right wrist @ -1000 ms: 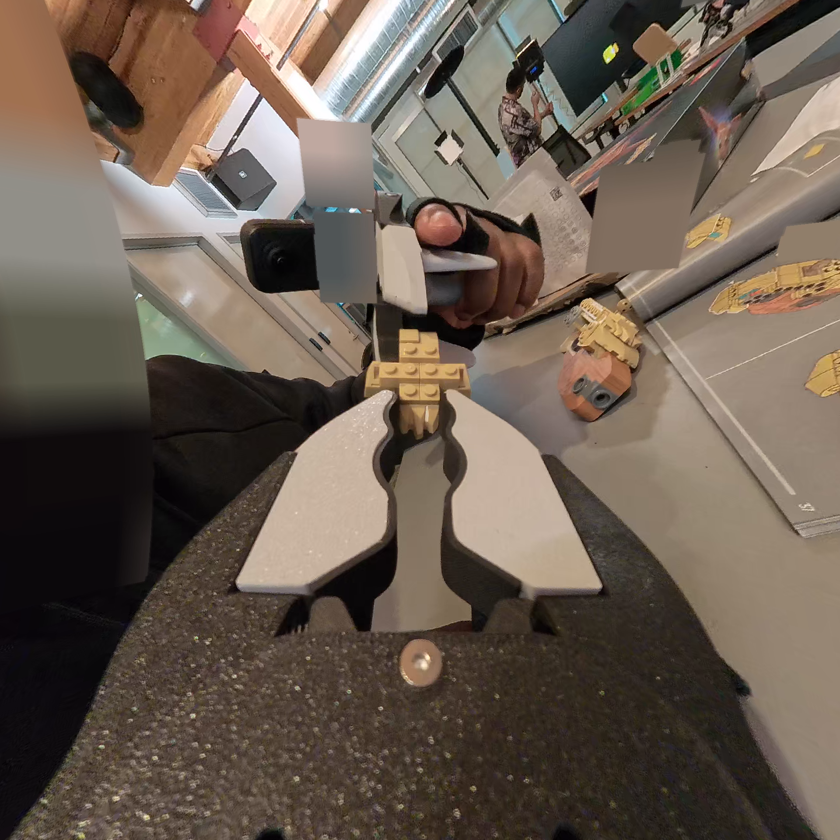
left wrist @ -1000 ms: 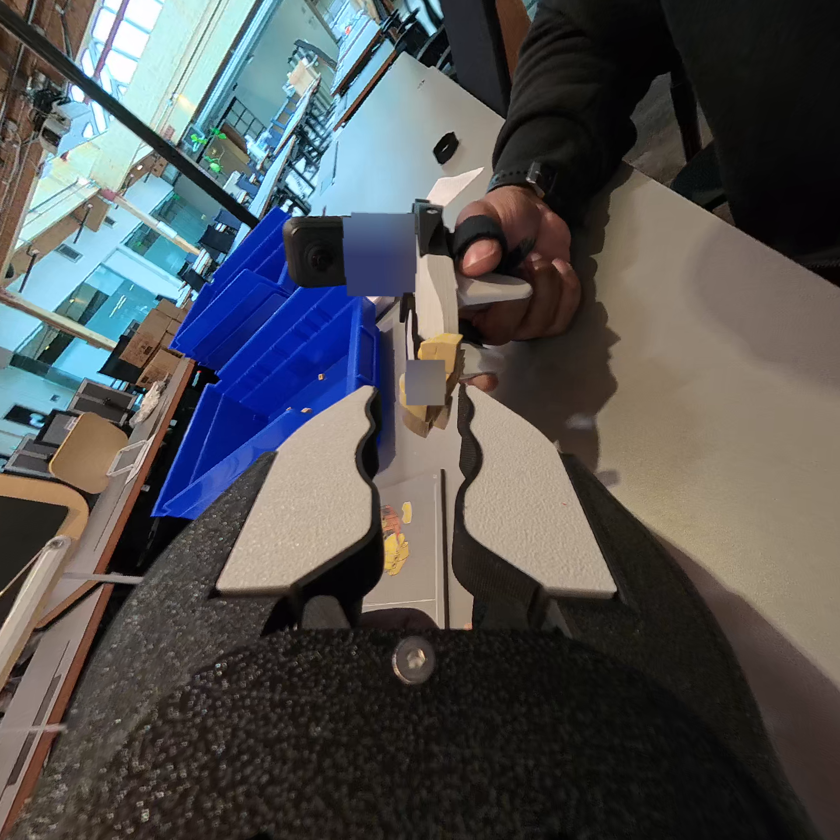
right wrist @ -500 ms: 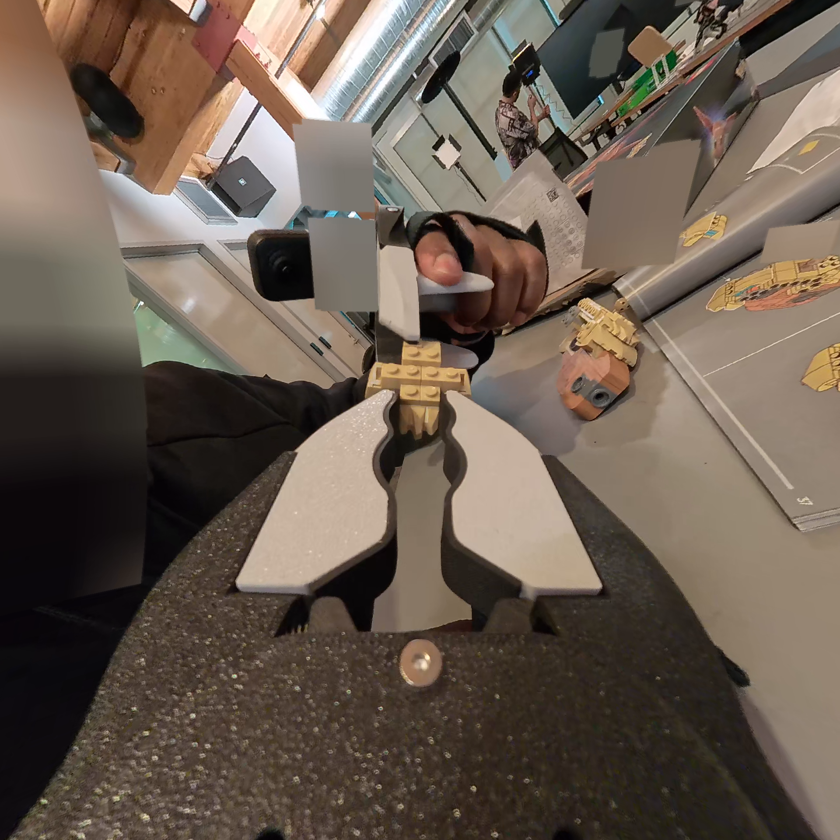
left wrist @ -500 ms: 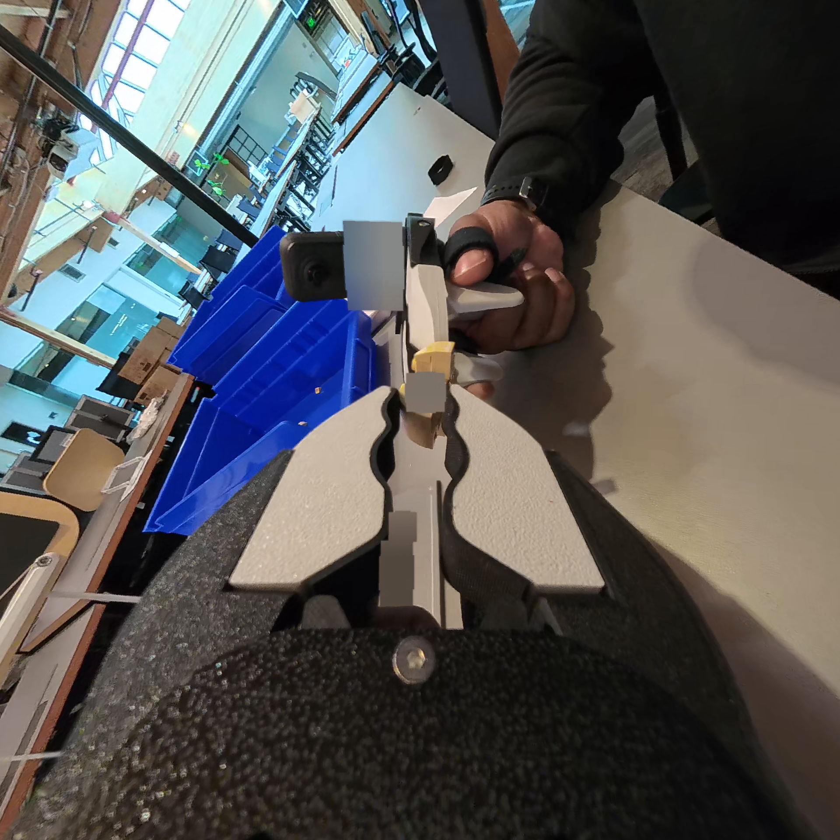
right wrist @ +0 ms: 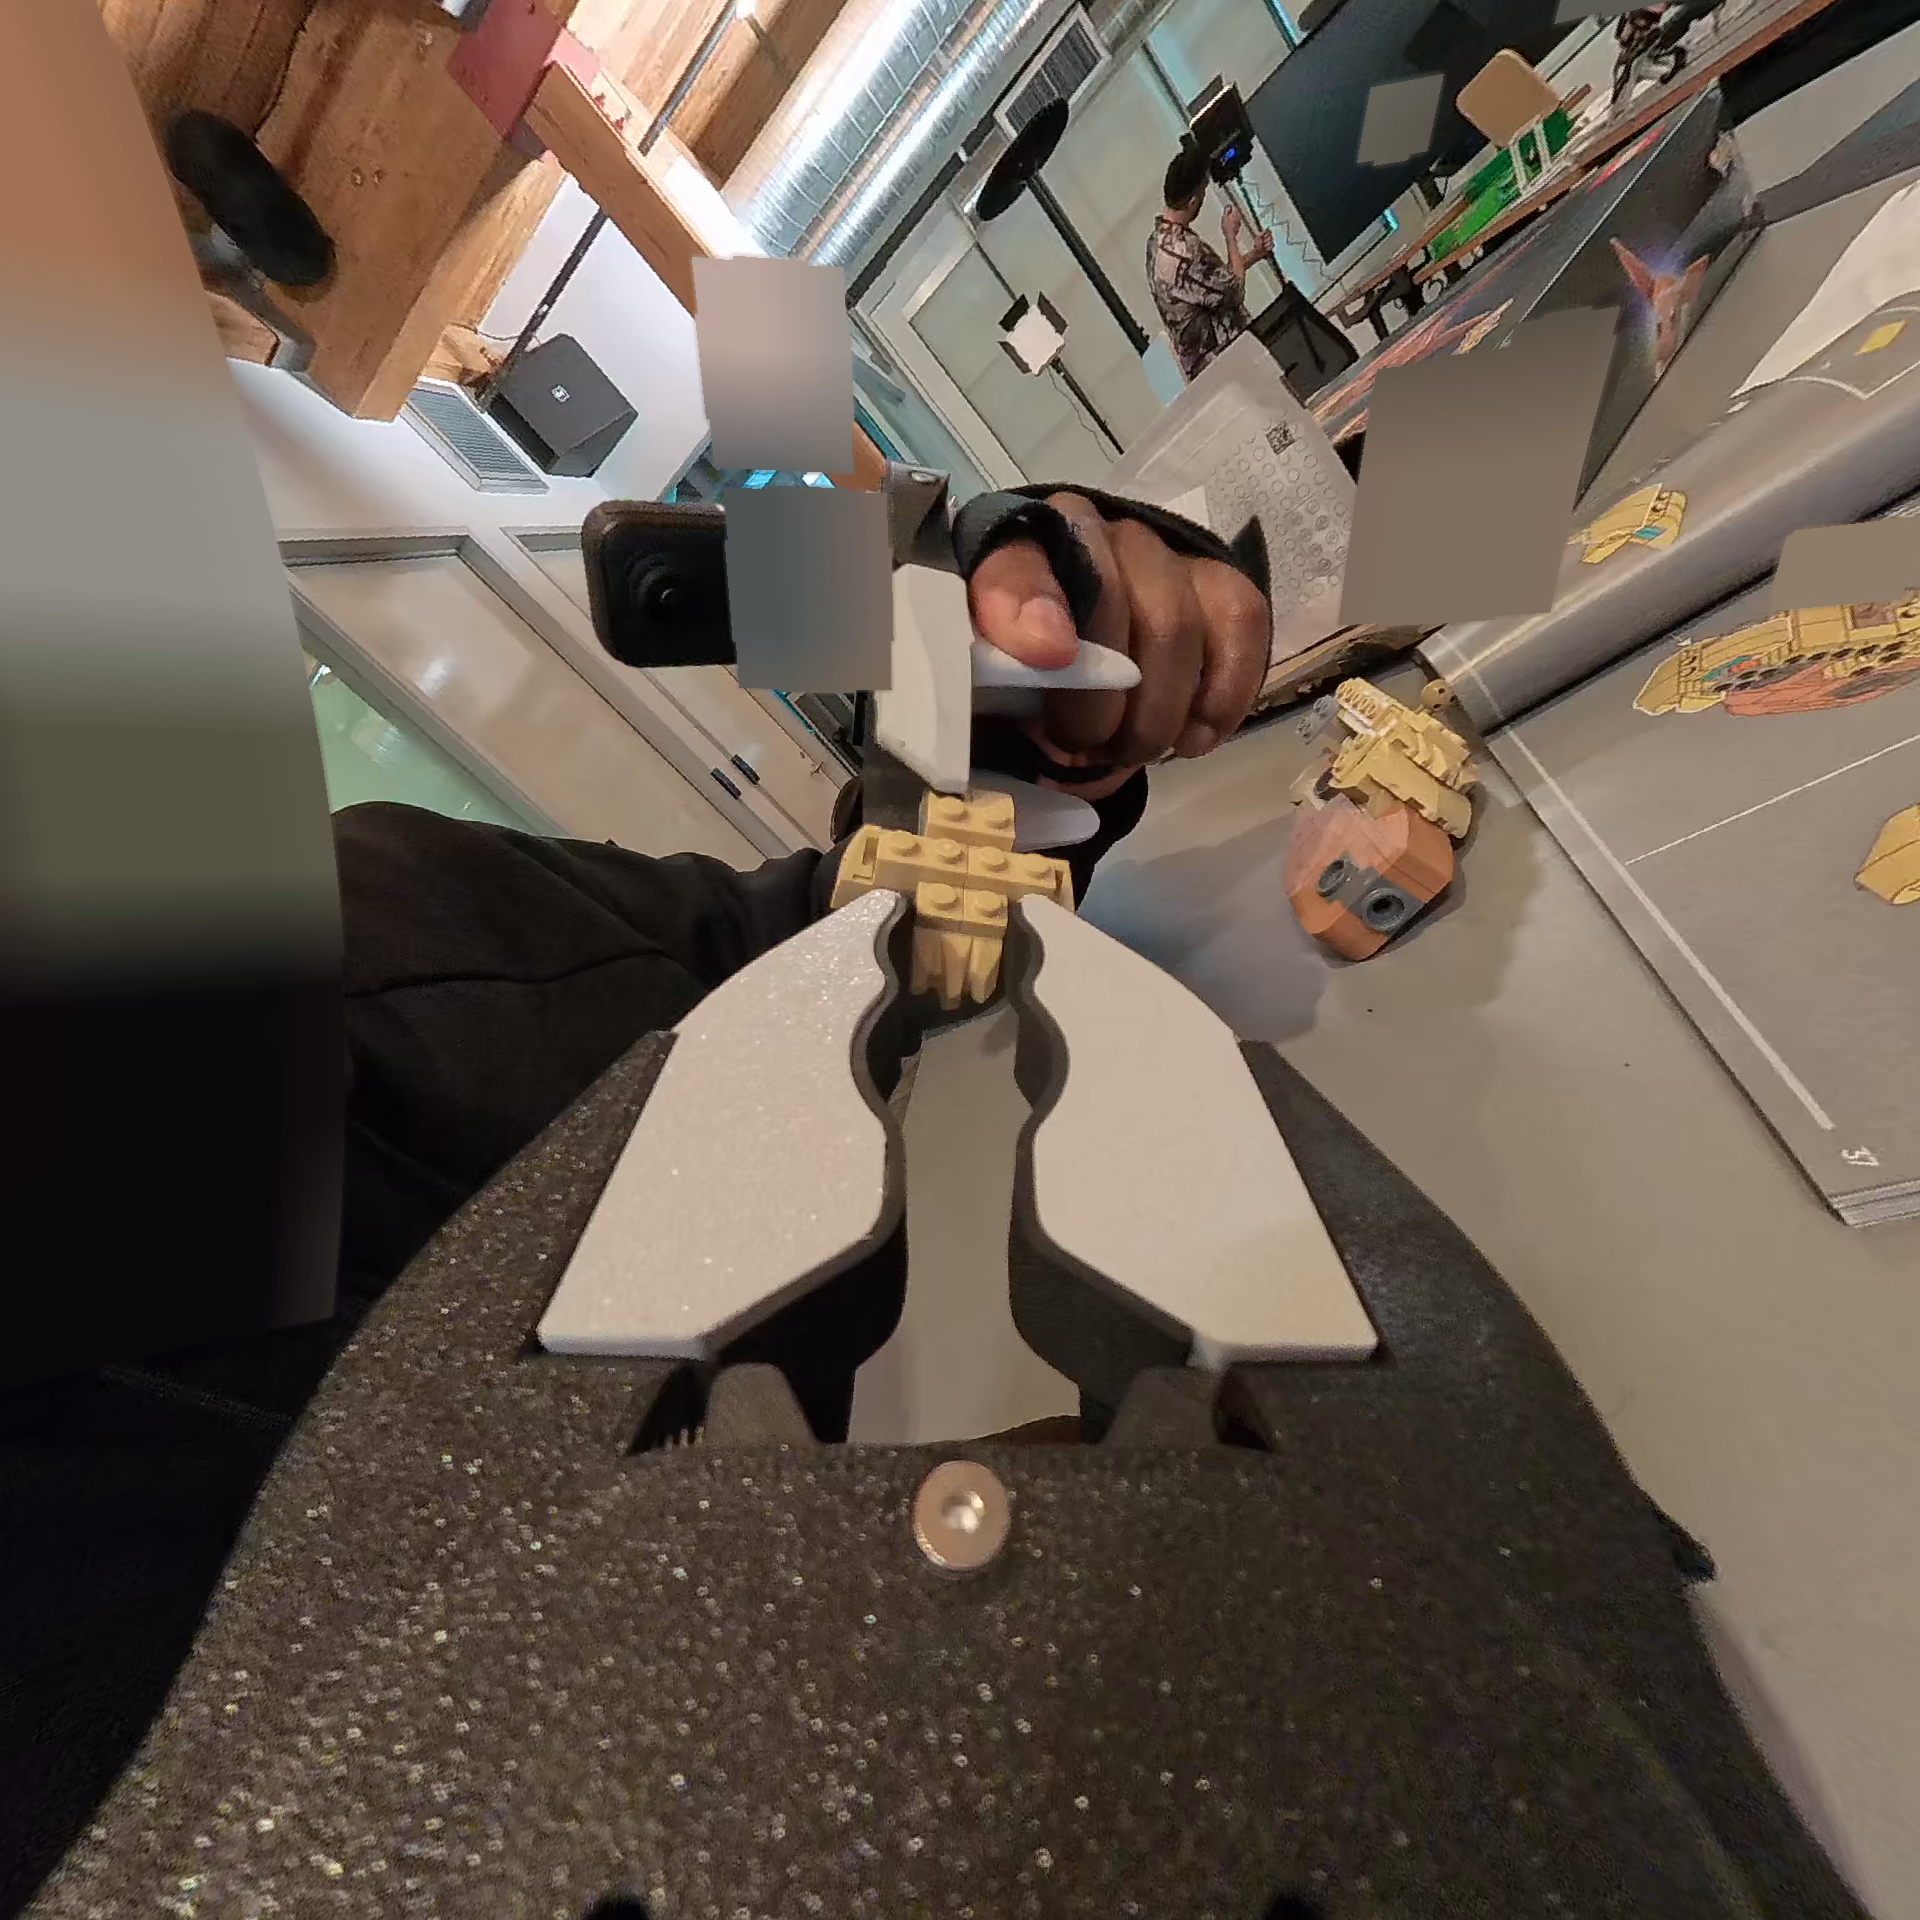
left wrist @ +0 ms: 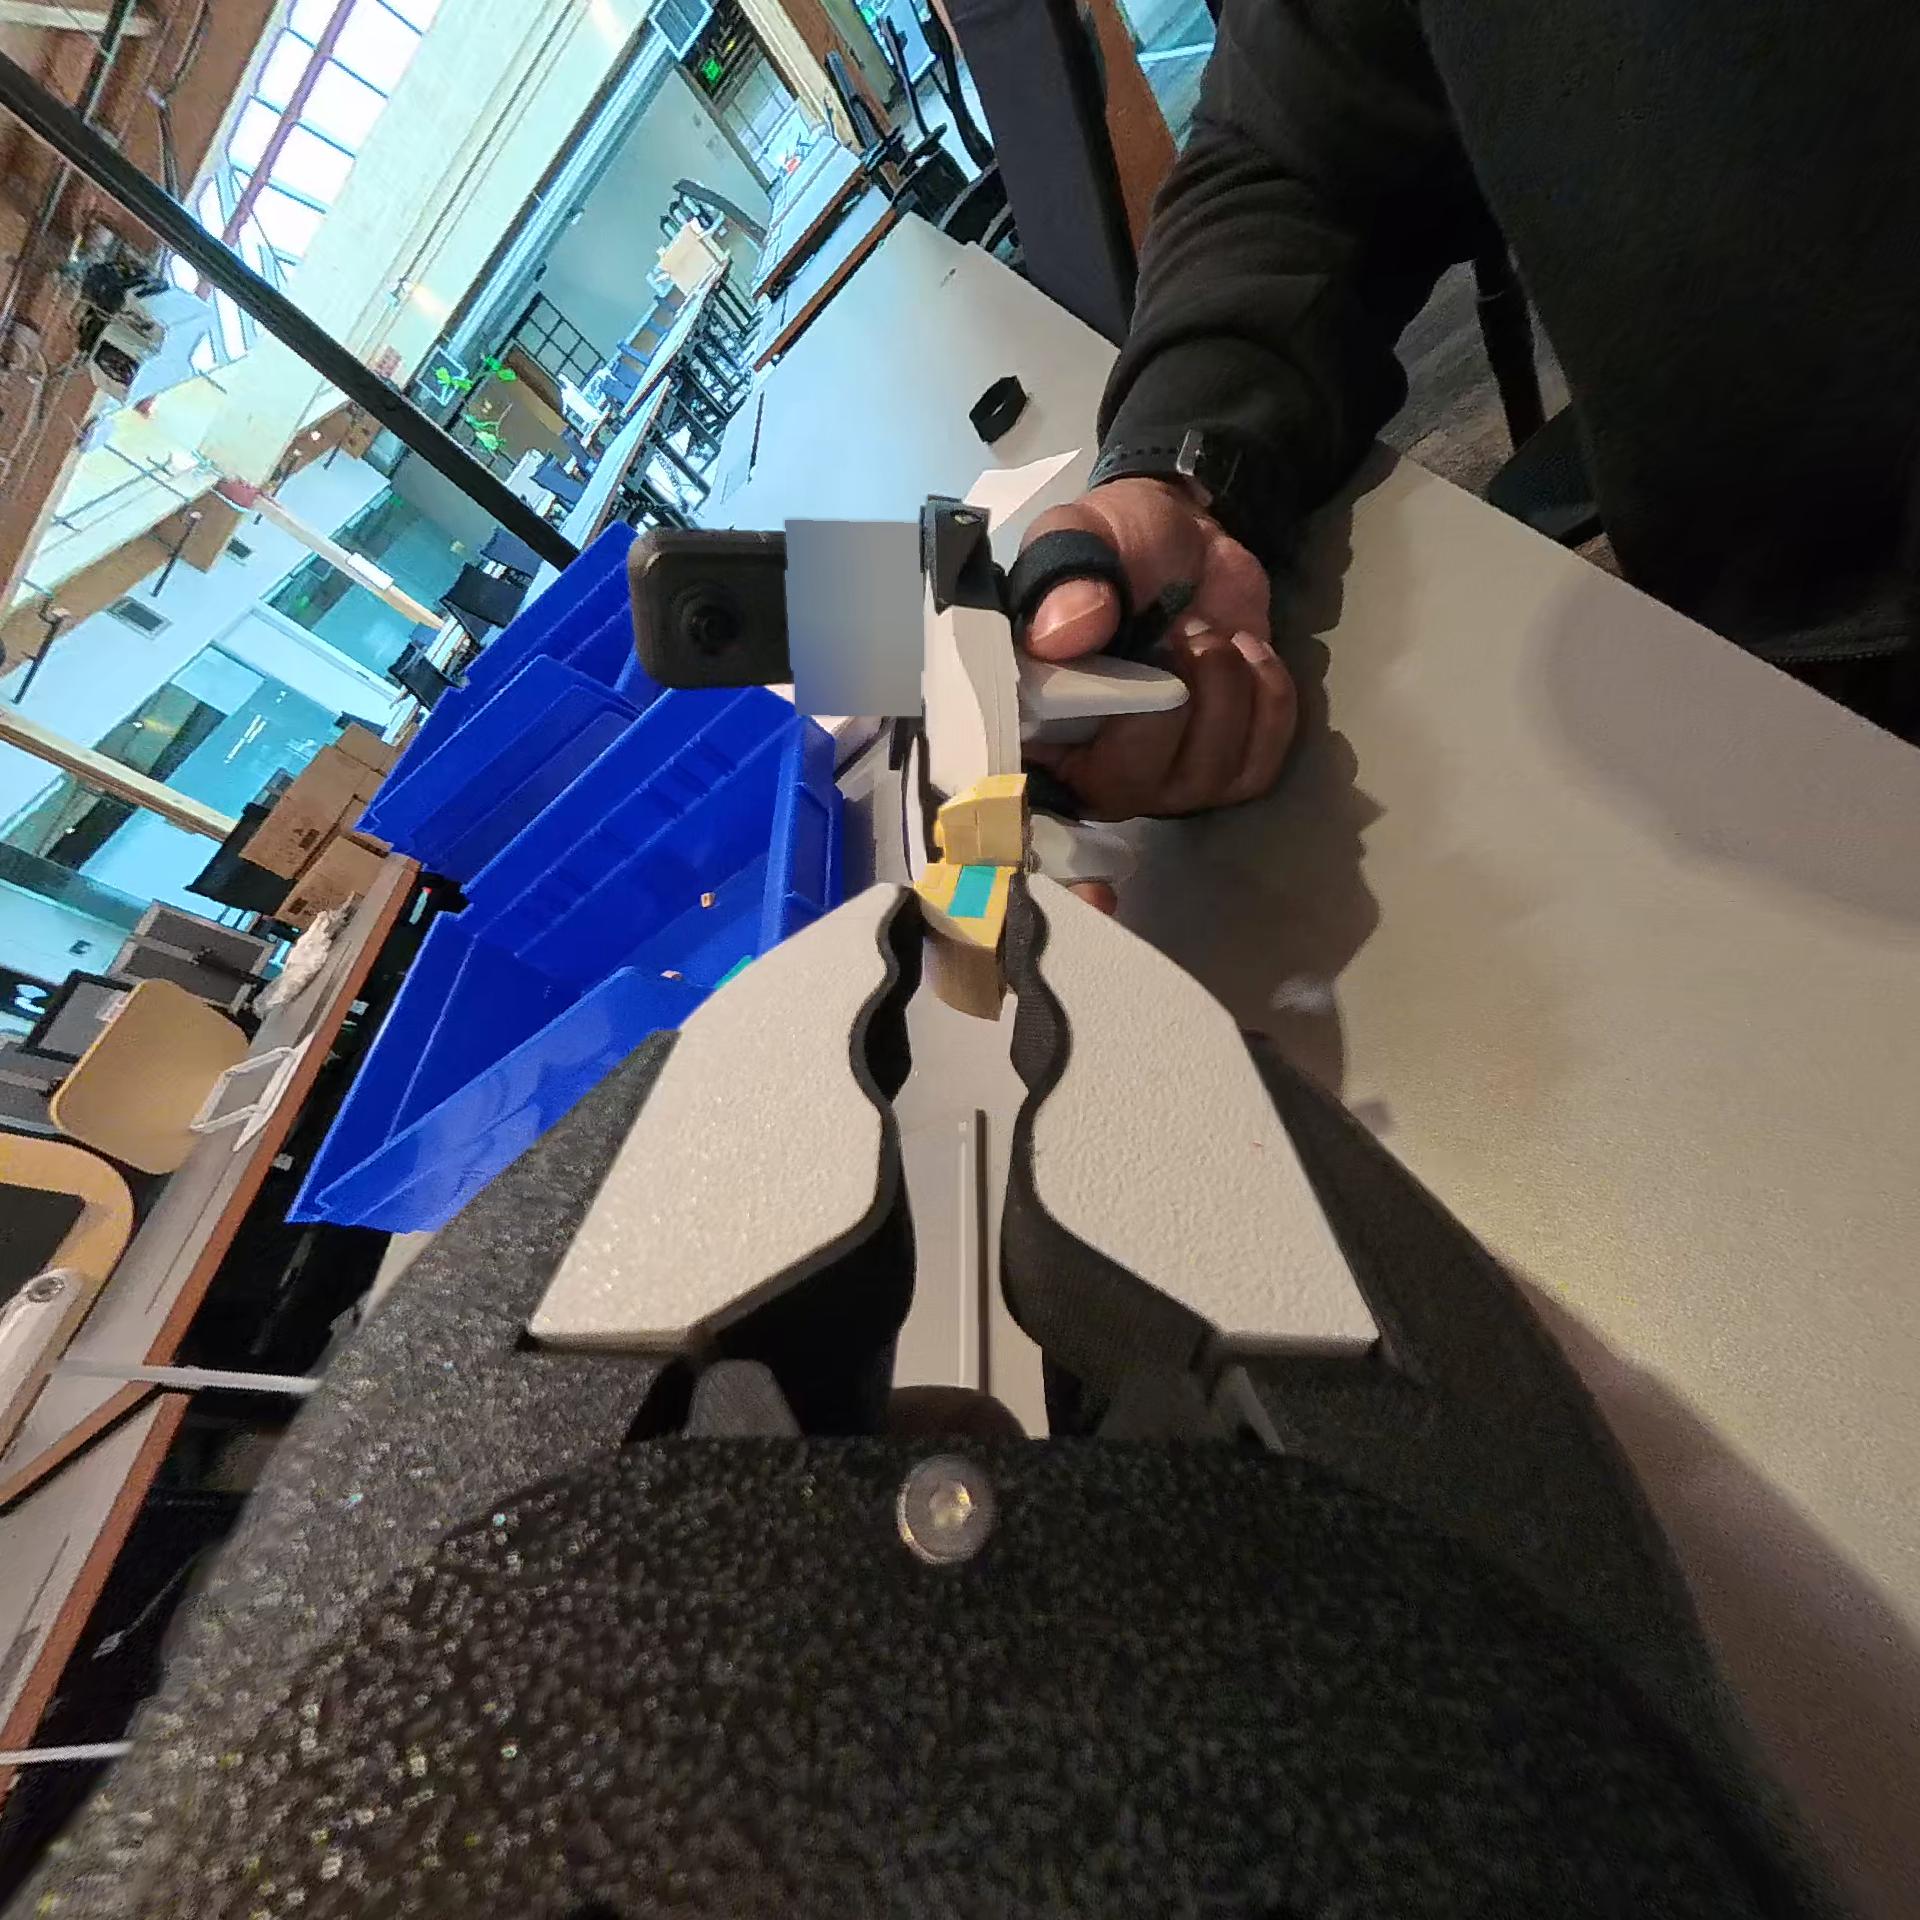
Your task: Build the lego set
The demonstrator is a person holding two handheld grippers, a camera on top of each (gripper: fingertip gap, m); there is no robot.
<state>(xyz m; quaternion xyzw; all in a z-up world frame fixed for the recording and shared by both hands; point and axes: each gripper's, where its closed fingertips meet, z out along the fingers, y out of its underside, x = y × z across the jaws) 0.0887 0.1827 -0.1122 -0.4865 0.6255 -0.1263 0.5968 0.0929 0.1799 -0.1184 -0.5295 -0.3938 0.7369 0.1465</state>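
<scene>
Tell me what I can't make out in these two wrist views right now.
- Left wrist view: the far half of the tan brick assembly, hidden by the right gripper.
- Right wrist view: the left gripper fingertips, hidden behind the same assembly.
- Blue bins: the specks inside are too small to identify.
- Right wrist view: the open booklet is cut off by the right edge.

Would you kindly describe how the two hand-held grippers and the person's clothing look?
Each hand-held gripper has two pale grey textured fingers with wavy black inner pads, a speckled black foam body, one silver screw and a black camera. The person wears a black sleeve, wristwatch and black finger straps.
</scene>
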